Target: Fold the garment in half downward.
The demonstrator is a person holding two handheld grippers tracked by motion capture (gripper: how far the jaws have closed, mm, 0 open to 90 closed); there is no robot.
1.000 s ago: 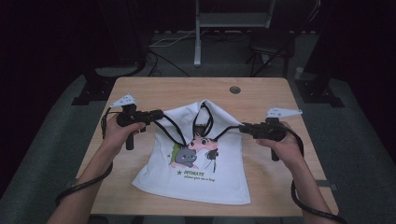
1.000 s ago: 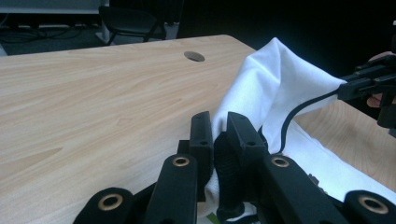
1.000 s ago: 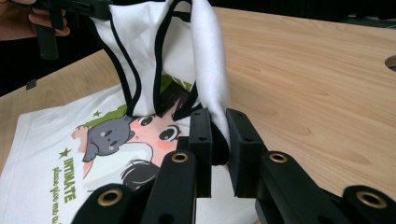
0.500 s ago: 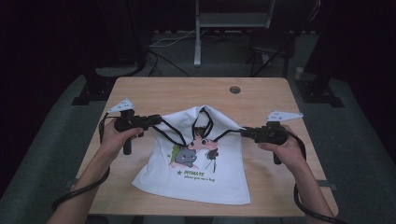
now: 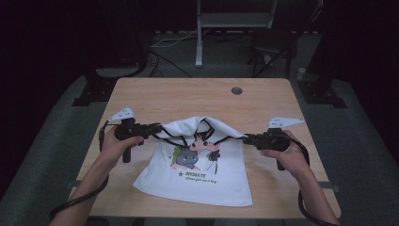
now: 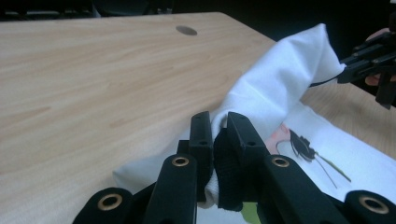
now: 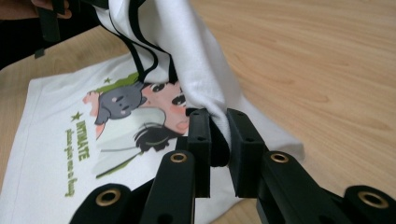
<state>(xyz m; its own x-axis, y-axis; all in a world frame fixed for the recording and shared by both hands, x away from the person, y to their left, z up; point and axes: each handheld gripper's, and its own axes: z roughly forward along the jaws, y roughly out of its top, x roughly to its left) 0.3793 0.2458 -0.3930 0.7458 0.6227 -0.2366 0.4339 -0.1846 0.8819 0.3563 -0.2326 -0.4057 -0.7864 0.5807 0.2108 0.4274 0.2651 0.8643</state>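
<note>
A: State of the tongs?
B: Left gripper (image 5: pixel 157 128) and right gripper (image 5: pixel 245 137) each clamp the shirt (image 5: pixel 197 181), jaws nearly shut.
A: Why?
B: Likely folding; its top hangs between them, hem on the table (image 5: pixel 188 96).

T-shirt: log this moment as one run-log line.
left tool: shut on T-shirt | right tool: shut on T-shirt | far part lifted, folding toward print | near hem on table

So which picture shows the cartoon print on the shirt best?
The high view: the whole cartoon print faces the camera. The right gripper view shows it sideways, partly under folded cloth; the left gripper view catches a sliver.
</note>
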